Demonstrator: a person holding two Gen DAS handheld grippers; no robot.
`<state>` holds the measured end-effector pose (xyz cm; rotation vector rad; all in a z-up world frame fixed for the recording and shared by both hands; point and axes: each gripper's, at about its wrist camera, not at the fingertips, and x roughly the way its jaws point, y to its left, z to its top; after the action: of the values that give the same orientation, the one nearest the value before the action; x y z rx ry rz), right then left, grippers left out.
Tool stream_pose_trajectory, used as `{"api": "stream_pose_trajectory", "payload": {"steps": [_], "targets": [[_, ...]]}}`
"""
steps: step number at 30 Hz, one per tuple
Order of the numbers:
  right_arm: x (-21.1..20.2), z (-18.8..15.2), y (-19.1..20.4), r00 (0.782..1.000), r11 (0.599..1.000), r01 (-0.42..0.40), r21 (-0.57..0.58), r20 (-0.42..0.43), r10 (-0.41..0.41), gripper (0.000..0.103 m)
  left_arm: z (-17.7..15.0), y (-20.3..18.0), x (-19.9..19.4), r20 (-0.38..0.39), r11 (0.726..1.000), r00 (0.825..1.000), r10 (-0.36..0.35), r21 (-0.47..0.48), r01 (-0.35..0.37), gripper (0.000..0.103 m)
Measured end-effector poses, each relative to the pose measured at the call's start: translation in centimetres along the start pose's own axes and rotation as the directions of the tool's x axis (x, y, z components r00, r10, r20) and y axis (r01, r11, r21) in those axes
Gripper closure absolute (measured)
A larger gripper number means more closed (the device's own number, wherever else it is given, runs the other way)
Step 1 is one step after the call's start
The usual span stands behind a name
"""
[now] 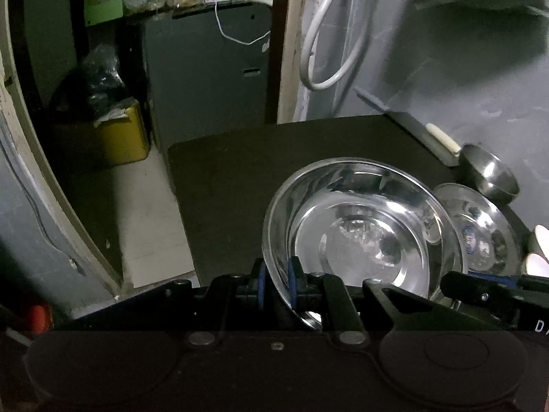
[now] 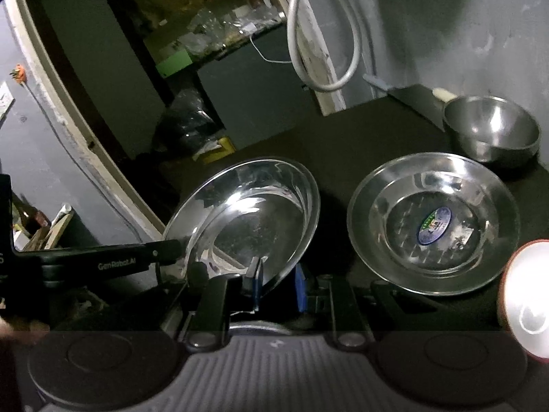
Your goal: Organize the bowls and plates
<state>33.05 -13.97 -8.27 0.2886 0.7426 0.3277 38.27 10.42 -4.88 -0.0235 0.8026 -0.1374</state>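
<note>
A shiny steel plate hangs tilted just above the dark table, held from two sides. My left gripper is shut on its near left rim, blue pads on either side of the edge. In the right wrist view the same plate has its near rim pinched in my right gripper; the left gripper reaches in at its left edge. A second steel plate with a round sticker lies flat to the right. Behind that one stands a steel bowl.
A white, red-rimmed dish sits at the near right edge. The table ends on the left above a pale floor, where a yellow bin holds a black bag. A white hose hangs on the grey wall behind.
</note>
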Motion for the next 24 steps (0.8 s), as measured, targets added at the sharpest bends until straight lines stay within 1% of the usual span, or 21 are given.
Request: {"api": "stream_pose_trajectory", "payload": {"steps": [6, 15, 24], "targets": [[-3.7, -1.5, 0.3, 1.0, 1.0, -0.014, -0.019, 0.003, 0.014, 0.08, -1.6, -1.0, -3.0, -0.013, 0.999, 0.999, -0.032, 0.026, 0.032, 0.088], [-8.8, -4.4, 0.9, 1.0, 1.0, -0.007, 0.007, -0.026, 0.007, 0.08, -4.7, -2.8, -6.6, -0.054, 0.997, 0.997, -0.054, 0.05, 0.056, 0.088], [-11.0, -6.9, 0.6, 0.997, 0.998, -0.009, 0.06, -0.073, 0.013, 0.08, -7.1, -4.1, -8.5, -0.109, 0.993, 0.993, -0.038, 0.105, 0.05, 0.087]]}}
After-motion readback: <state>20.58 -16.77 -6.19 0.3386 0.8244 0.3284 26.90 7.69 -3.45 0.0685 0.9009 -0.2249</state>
